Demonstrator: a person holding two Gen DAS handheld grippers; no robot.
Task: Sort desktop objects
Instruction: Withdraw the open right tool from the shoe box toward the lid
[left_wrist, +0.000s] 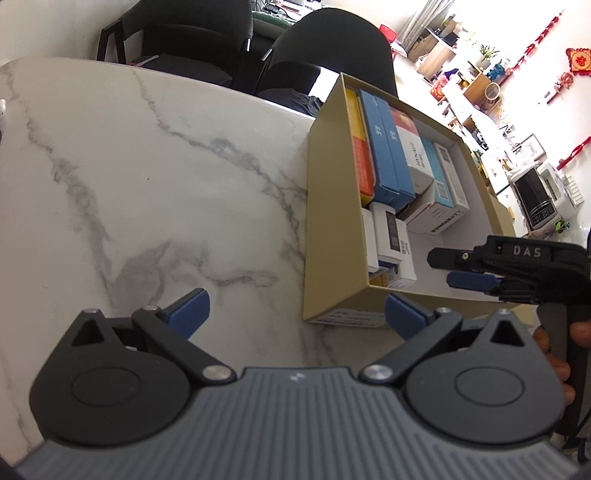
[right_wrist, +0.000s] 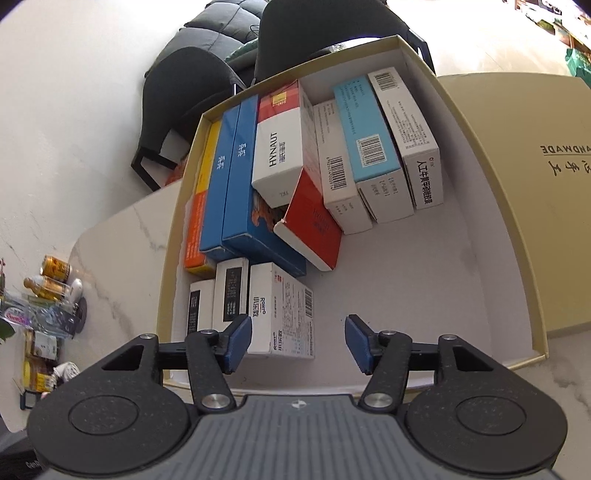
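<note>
The right gripper (right_wrist: 298, 341) is hanging over the near end of the beige tray (right_wrist: 513, 236) with its 2 blue pads (right_wrist: 238, 343) standing apart, nothing between them and nothing pressed; the left pad is sitting just beside the white carton with a barcode (right_wrist: 286, 314), but whether it is touching I cannot tell. That carton is lying flat in the near-left corner of the tray, next to 2 small white boxes with black labels (right_wrist: 231, 293).

Further in, 2 long blue boxes (right_wrist: 231, 177) are lying side by side along the left wall, with an orange and yellow box (right_wrist: 197, 218) squeezed between them and the wall. A white and red HYNAUT box (right_wrist: 280, 147) is leaning tilted over another red box (right_wrist: 314, 225). To their right, a white box (right_wrist: 338, 166), a light blue box (right_wrist: 369, 140) and another white box (right_wrist: 410, 140) are lined up touching each other. The right half of the tray floor is showing bare.

The left gripper (left_wrist: 297, 314) is hovering over the marble table (left_wrist: 147, 166), just left of the tray, its jaws spread wide and holding nothing. From its camera, the right gripper is reaching in over the tray's near end, a hand (left_wrist: 557, 354) gripping its handle.

The tray lid (right_wrist: 517, 122) is lying to the right of the tray. Cans and small bottles (right_wrist: 51, 284) are clustering at the table's far left, and black chairs (left_wrist: 325, 48) are standing beyond the far edge.
</note>
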